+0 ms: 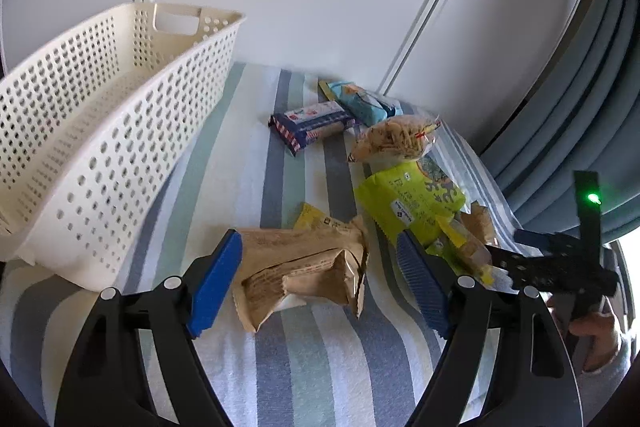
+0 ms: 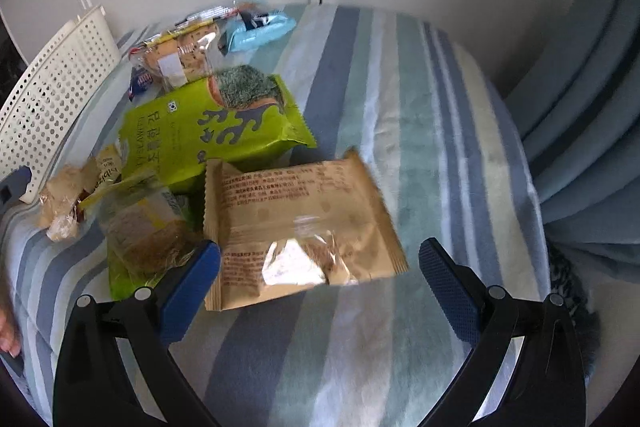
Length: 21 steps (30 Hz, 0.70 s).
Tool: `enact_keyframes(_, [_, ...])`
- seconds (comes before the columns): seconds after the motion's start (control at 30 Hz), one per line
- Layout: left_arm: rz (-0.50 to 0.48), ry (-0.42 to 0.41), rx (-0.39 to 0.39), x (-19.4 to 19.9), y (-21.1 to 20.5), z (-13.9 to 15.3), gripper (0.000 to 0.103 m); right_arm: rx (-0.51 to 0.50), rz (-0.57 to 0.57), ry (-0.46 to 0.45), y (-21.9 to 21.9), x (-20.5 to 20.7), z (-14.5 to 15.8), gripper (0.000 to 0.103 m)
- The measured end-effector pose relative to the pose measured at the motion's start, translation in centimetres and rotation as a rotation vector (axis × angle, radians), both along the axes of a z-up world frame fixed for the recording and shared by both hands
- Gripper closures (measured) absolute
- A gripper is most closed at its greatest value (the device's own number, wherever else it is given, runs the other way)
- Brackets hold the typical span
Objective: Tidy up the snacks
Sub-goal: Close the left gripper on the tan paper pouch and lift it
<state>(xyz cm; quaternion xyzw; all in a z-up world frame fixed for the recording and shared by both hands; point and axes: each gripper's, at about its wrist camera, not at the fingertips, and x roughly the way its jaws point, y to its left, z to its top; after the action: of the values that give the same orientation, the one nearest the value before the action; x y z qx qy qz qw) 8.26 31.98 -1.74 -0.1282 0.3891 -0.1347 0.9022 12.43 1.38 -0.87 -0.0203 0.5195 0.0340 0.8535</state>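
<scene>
- Striped cloth (image 2: pixel 360 367) covers the surface, with white doors behind.
- Left gripper (image 1: pixel 320 279) is wide apart around a crumpled brown pack (image 1: pixel 300 267); I cannot tell if the pads touch it.
- Right gripper (image 2: pixel 320 291) is also wide apart, with a flat brown pack (image 2: pixel 296 223) between its pads.
- Both packs look light, thin and crinkly. I think a pinch on a sealed edge is best, so the food inside does not break.
- Green bag (image 2: pixel 212 127) lies just behind, puffy and likely slippery.
- White basket (image 1: pixel 100 131) stands on the left, near the snacks.
</scene>
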Motion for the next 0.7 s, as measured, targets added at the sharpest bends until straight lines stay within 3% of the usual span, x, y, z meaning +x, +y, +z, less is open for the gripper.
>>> enact_keyframes(0.1, [-0.011, 0.034, -0.044, 0.5, 0.2, -0.5, 0.005, 0.013, 0.001, 0.041, -0.1, 1.5, -0.7, 0.005])
enact_keyframes(0.47, [-0.019, 0.153, 0.007, 2.2, -1.0, -2.8, 0.003, 0.015, 0.034, 0.080, 0.1, 3.6, -1.6, 0.005])
enact_keyframes(0.7, [-0.039, 0.269, 0.111, 3.8, -2.6, -4.3, 0.003, 0.050, 0.072, 0.082, -0.1, 3.9, -1.8, 0.005])
